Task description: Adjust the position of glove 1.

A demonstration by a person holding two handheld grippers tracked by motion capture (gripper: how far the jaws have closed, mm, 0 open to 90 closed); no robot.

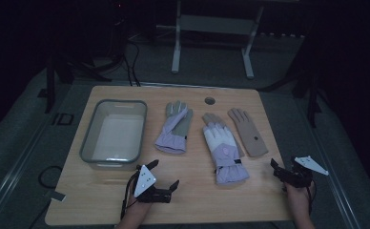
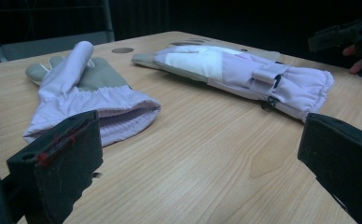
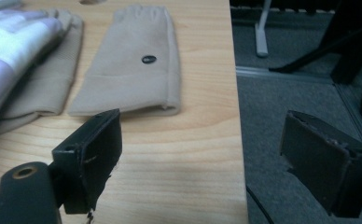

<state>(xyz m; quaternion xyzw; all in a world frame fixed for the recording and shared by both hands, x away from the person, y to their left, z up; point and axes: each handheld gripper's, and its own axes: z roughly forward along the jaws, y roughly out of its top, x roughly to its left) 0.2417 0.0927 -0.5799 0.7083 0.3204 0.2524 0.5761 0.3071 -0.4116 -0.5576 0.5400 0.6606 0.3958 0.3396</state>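
A: Status of the tongs?

B: Left tongs (image 1: 164,174) stand wide open and empty, low over the worktop (image 1: 197,200), just in front of the bin (image 1: 114,131). Right tongs (image 1: 283,171) are also wide open and empty, at the worktop's right edge.

A: Location of the gloves?

B: All lie flat mid-worktop. The left lilac glove (image 1: 173,128) is just right of the bin, cuff toward the left tongs. The second lilac glove (image 1: 223,150) lies over a beige glove (image 1: 210,118), partly covering it. The other beige glove (image 1: 248,132) lies just beside these, nearest the right tongs.

A: Hazards from here?

B: Probable faults: tongs closing on the top cloth layer alone, so the glove slips free in the lift; the stacked lilac glove dragging the beige one beneath it; the right tongs nudging the outer beige glove off the edge.

A: Count?

B: Four gloves: two lilac, two beige. One bin. Two tongs.
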